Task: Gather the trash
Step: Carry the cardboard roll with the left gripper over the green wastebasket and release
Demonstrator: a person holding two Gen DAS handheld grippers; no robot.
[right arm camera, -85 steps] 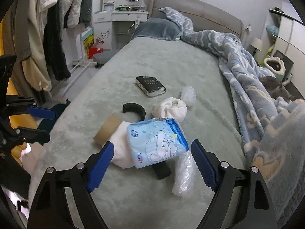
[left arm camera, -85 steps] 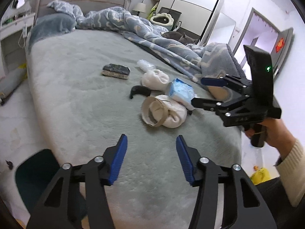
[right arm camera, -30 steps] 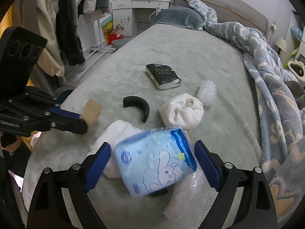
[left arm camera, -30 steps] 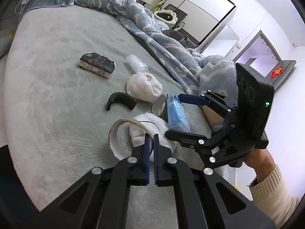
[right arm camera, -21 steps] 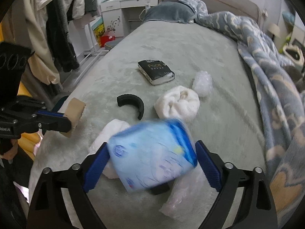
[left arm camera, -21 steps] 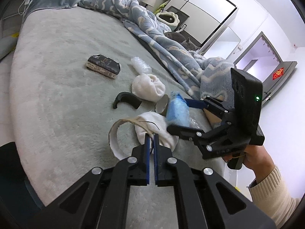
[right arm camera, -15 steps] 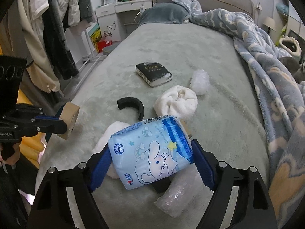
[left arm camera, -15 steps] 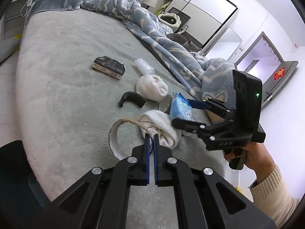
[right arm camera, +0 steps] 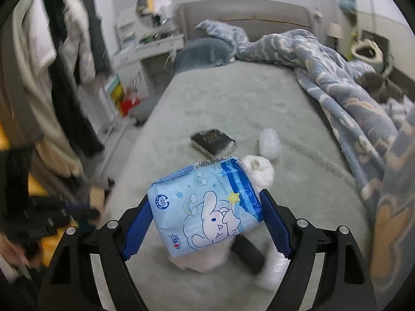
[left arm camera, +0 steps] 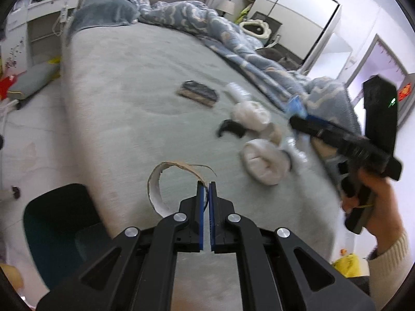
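My left gripper is shut on the torn edge of a cardboard ring, held up over the near edge of the bed. My right gripper is shut on a light blue tissue pack with a cartoon rabbit, both pads pressing its ends, lifted off the bed. In the left wrist view that pack shows only as a blurred sliver beyond the right gripper's fingers. In the right wrist view the left gripper is a dark blur with the cardboard.
On the grey bed cover lie two white rolled bundles, a black curved piece, a dark book-like pack and crumpled clear plastic. A blue blanket is heaped on the right. A dark teal bin stands by the bed.
My right gripper has closed on the blue pack and lifted it off the bed. My left gripper has carried the cardboard ring away from the white bundle toward the bed's edge.
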